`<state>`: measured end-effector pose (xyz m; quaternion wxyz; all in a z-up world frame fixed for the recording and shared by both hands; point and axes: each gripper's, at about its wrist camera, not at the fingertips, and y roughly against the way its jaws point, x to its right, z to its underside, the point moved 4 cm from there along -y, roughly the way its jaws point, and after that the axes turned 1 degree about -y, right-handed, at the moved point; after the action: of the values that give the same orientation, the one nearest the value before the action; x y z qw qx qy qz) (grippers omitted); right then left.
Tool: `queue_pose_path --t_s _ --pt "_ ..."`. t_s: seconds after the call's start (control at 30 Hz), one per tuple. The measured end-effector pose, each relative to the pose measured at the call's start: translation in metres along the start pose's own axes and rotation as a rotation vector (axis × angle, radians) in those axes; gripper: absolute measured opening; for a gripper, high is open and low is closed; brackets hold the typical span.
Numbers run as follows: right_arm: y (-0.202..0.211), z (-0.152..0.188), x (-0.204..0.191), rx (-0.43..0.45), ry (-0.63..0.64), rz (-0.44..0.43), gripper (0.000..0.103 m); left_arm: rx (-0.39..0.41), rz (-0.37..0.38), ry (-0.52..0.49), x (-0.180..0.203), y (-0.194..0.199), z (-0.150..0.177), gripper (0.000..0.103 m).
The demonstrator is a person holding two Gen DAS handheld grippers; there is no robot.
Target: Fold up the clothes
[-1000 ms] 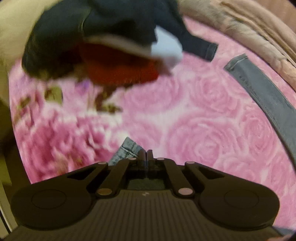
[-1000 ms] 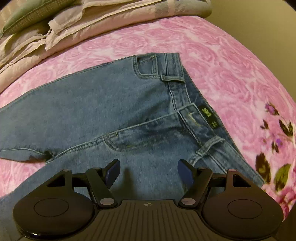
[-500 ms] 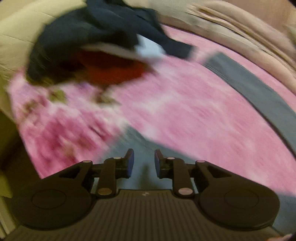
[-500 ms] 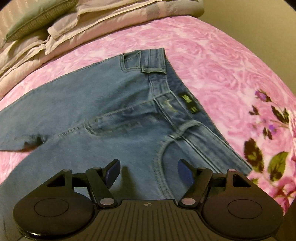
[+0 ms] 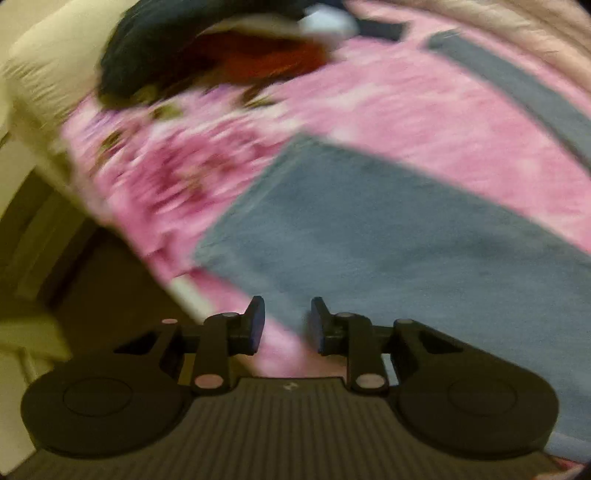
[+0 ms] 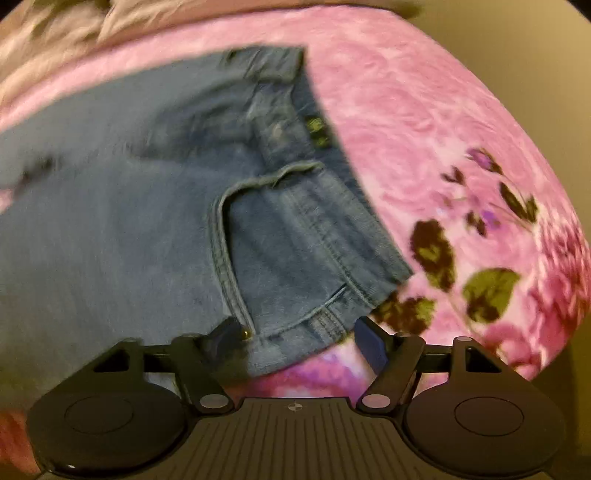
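Here, a bed under a pink rose-print blanket [image 6: 424, 122] carries the scene, its dark leaf-and-flower border running along the edge nearest the right-hand camera. Across the blanket lie blue jeans [image 6: 155, 221], spread flat with the waistband [image 6: 343, 206] toward that bordered edge; a dark label with yellow-green marks [image 6: 317, 129] sits on the band and a curved front pocket seam shows below it. In the left wrist view, heavily blurred, a leg of the jeans [image 5: 388, 236] ends close to the blanket's edge, and a second strip of denim [image 5: 517, 96] lies farther in. At the far corner of the bed in that view sits a heap of dark clothing [image 5: 155, 44] with something red [image 5: 258, 59] and a pale piece [image 5: 325, 24] in it; blur hides what each garment is. Rumpled beige bedding [image 6: 66, 40] is bunched along the far edge of the bed. The right gripper [image 6: 299, 336] hangs over the waistband corner with its jaws spread wide, denim below them and neither pad pressing on it. The left gripper [image 5: 284, 325] stands over the blanket edge beside the jeans leg, its jaws apart by a narrow gap, having just been opening, with nothing held between them.
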<state>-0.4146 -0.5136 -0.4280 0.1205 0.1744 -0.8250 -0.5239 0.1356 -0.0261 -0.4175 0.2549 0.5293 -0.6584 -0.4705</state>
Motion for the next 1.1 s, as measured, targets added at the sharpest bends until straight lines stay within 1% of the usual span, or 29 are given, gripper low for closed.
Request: queue_pose_path --t_s 0.03,0.07,0.1,0.13,0.17,0.2,0.23,0.27,0.33,0.4,0.47,0.53,0.63,0.73,0.8,0.87,0.9,0.93,1.1 --pt "0.002 -0.002 -0.003 0.022 0.011 -0.012 0.072 0.021 0.036 -0.026 0.015 0.006 0.001 0.021" --pt "0.004 -0.005 -0.006 0.045 0.022 -0.023 0.072 0.026 0.079 -0.060 0.030 0.008 0.005 0.022" --pt "0.000 -0.004 -0.008 0.037 0.040 -0.027 0.072 0.028 0.121 -0.094 0.046 0.009 0.010 0.024" --pt "-0.006 -0.002 -0.011 0.024 0.059 -0.030 0.072 0.008 0.143 -0.129 0.059 0.005 0.017 0.026" --pt "-0.011 0.004 -0.008 0.006 0.070 -0.014 0.072 -0.003 0.126 -0.158 0.064 0.002 0.026 0.026" --pt "-0.017 0.011 -0.004 -0.013 0.080 0.004 0.075 -0.014 0.110 -0.187 0.070 -0.001 0.035 0.026" --pt "-0.016 0.017 0.005 -0.025 0.015 -0.013 0.076 -0.027 0.094 -0.211 0.075 -0.003 0.043 0.026" --pt "-0.013 0.022 0.016 -0.035 -0.064 -0.037 0.076 -0.059 0.088 -0.199 0.075 -0.001 0.043 0.026" --pt "-0.006 0.030 0.028 -0.111 -0.133 0.022 0.076 -0.124 0.076 -0.177 0.076 0.004 0.042 0.026" --pt "0.004 0.037 0.028 -0.165 -0.101 0.086 0.076 -0.187 0.065 -0.157 0.077 0.009 0.041 0.025" --pt "0.023 0.039 0.021 -0.159 -0.124 0.066 0.076 -0.213 0.086 -0.199 0.092 0.020 0.035 0.026" --pt "0.043 0.038 0.010 -0.144 -0.154 0.039 0.076 -0.209 0.121 -0.248 0.113 0.034 0.028 0.027" --pt "0.071 0.030 -0.017 -0.108 -0.191 -0.004 0.076 -0.179 0.214 -0.327 0.151 0.062 0.012 0.028" --pt "0.096 0.017 -0.049 -0.066 -0.170 -0.039 0.076 -0.139 0.284 -0.406 0.180 0.096 -0.003 0.028" --pt "0.110 0.009 -0.069 -0.052 -0.142 -0.069 0.077 -0.110 0.311 -0.434 0.188 0.117 -0.012 0.029" --pt "0.125 0.001 -0.087 -0.041 -0.106 -0.092 0.083 -0.080 0.320 -0.446 0.185 0.138 -0.021 0.031" --pt "0.132 -0.002 -0.095 -0.032 -0.085 -0.105 0.092 -0.064 0.315 -0.444 0.181 0.148 -0.026 0.032" --pt "0.139 -0.005 -0.102 -0.023 -0.064 -0.118 0.094 -0.048 0.308 -0.436 0.175 0.159 -0.030 0.032" --pt "0.172 -0.022 -0.127 0.031 0.037 -0.188 0.094 0.023 0.253 -0.372 0.146 0.202 -0.041 0.036"
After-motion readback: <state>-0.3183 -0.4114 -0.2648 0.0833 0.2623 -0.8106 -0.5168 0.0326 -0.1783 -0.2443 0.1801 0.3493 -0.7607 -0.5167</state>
